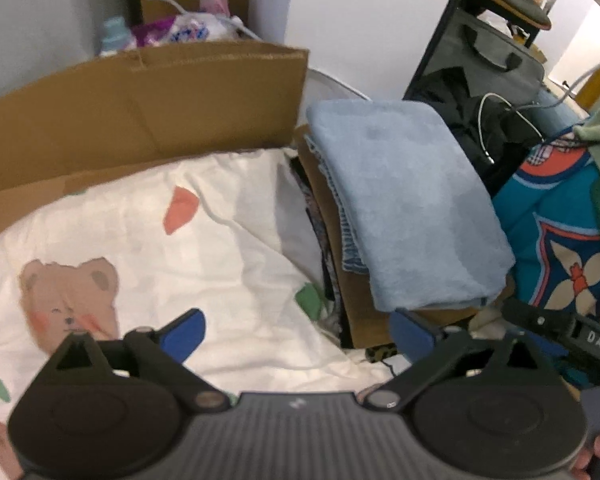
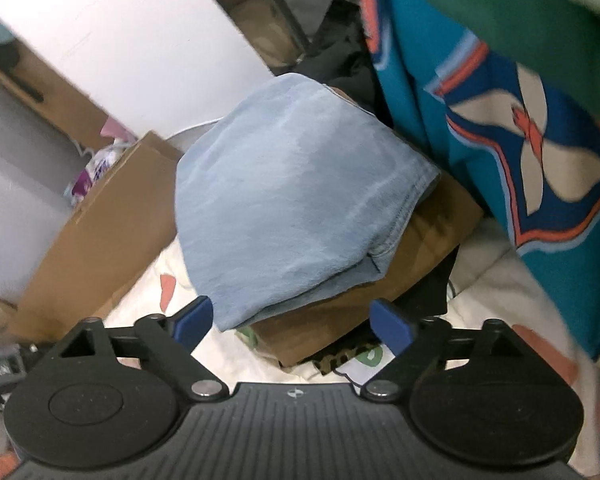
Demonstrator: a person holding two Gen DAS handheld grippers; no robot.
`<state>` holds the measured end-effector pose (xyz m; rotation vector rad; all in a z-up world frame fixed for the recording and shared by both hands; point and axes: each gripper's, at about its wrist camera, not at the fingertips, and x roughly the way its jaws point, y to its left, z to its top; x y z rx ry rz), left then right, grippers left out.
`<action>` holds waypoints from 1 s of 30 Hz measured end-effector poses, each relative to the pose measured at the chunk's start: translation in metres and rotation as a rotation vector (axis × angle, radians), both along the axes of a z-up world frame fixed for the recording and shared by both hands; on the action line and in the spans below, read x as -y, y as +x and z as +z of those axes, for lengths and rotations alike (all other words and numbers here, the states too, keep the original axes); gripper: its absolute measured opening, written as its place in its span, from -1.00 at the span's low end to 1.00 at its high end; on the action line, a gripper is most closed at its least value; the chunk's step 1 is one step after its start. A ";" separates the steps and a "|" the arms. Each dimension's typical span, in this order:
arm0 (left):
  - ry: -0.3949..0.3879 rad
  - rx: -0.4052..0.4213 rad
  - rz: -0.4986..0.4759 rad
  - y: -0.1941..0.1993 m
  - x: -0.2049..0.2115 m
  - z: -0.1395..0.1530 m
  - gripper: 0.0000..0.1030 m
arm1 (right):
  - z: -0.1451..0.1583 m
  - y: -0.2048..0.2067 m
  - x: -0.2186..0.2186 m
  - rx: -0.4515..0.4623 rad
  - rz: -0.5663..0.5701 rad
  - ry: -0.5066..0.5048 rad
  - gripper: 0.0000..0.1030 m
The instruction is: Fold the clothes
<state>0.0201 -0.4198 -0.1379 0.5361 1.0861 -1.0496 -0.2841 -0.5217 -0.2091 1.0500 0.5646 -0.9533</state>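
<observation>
A folded light-blue garment [image 1: 404, 200] tops a stack of folded clothes, over a brown garment [image 1: 360, 304]; the stack lies on a white bear-print sheet [image 1: 140, 240]. My left gripper [image 1: 298, 330] is open and empty, low over the sheet beside the stack. In the right wrist view the same light-blue garment [image 2: 288, 192] lies on the brown one [image 2: 384, 292]. My right gripper [image 2: 292, 324] is open and empty, its fingertips just before the stack's near edge. A teal patterned cloth [image 2: 480, 128] with a green garment [image 2: 532, 20] over it hangs at the right.
A cardboard box flap [image 1: 140, 112] stands behind the sheet, with bottles and bags [image 1: 172, 30] beyond. A dark rack with a grey bag [image 1: 488, 60] and black clothes [image 1: 468, 120] stands at the back right. The other gripper's body [image 1: 572, 336] shows at lower right.
</observation>
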 end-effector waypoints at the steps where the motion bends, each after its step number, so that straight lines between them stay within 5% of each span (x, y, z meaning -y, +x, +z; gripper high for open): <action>1: 0.004 0.003 0.008 0.002 -0.002 0.007 0.97 | 0.006 0.004 0.000 -0.013 0.014 0.005 0.79; 14: 0.023 0.061 0.125 0.041 -0.066 0.117 0.99 | 0.121 0.071 -0.010 -0.101 0.274 -0.010 0.81; 23: -0.006 0.128 0.230 0.072 -0.145 0.207 0.99 | 0.204 0.105 -0.029 -0.168 0.390 -0.089 0.82; 30: -0.062 0.134 0.349 0.080 -0.221 0.262 0.99 | 0.258 0.114 -0.064 -0.128 0.465 -0.131 0.82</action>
